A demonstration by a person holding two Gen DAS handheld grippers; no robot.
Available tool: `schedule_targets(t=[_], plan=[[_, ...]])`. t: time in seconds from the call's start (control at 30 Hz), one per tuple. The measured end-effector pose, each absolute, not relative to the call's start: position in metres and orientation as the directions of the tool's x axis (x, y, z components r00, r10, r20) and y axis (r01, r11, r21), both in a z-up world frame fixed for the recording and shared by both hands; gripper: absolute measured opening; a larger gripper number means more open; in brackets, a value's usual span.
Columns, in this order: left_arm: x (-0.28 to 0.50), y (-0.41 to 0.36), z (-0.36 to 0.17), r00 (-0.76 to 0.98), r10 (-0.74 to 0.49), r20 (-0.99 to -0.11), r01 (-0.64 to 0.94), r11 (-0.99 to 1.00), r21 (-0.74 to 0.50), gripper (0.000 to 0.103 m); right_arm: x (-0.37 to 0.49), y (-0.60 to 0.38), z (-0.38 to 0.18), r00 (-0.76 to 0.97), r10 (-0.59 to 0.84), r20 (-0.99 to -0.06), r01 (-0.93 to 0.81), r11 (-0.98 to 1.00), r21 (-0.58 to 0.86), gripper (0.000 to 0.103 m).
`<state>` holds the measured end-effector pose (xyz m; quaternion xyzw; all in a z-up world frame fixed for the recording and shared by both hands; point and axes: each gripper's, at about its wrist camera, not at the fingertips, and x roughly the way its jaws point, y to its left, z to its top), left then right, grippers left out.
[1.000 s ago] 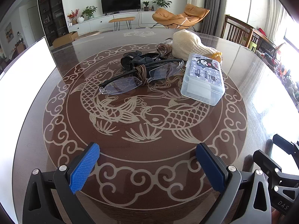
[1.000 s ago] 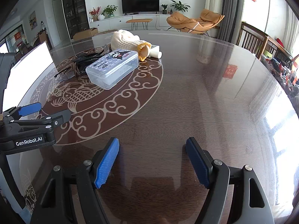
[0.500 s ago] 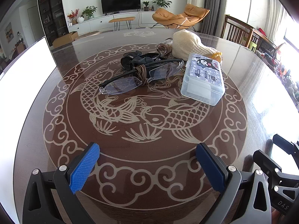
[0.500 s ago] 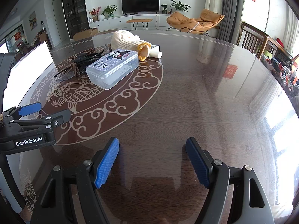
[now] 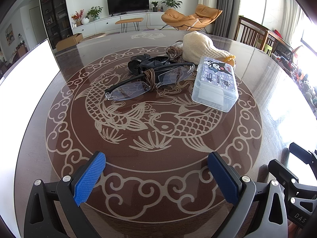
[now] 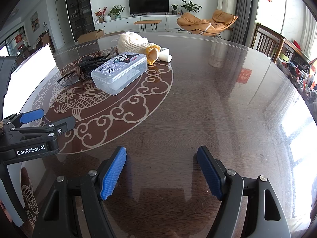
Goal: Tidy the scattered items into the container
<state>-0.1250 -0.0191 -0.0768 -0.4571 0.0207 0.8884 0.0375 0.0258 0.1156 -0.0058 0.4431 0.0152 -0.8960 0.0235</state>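
Nothing has been picked up yet, so the job looks to be at its very start. The left tool sits low in the frame with its blue pads spread wide and nothing between them; the right tool is likewise spread and empty, low over bare bench.

The scattered things are bunched in the upper middle of the left view: a pair of glasses with a brown hair tie looped round one arm, a black clip just behind them, a small glass jar lying on its side, and a cream knitted pouch. In the right view a small white tube shows beside the pouch. The clear plastic box with a cartoon lid sits right of centre, its lid seemingly shut.

I judge this box to be the container. The next move probably calls for opening its lid, one tool steadying the base while the other lifts, before the nearest item, the glasses, goes in
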Motion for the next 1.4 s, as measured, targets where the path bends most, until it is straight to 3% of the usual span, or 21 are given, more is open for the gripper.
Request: schedule_targets(t=[1.4], plan=[[-0.113, -0.031, -0.073, -0.576, 0.066, -0.815, -0.082, -0.996, -0.023, 0.103, 0.026, 0.115, -0.006, -0.605, -0.032, -0.795, 0.057, -0.998, -0.003, 0.076]])
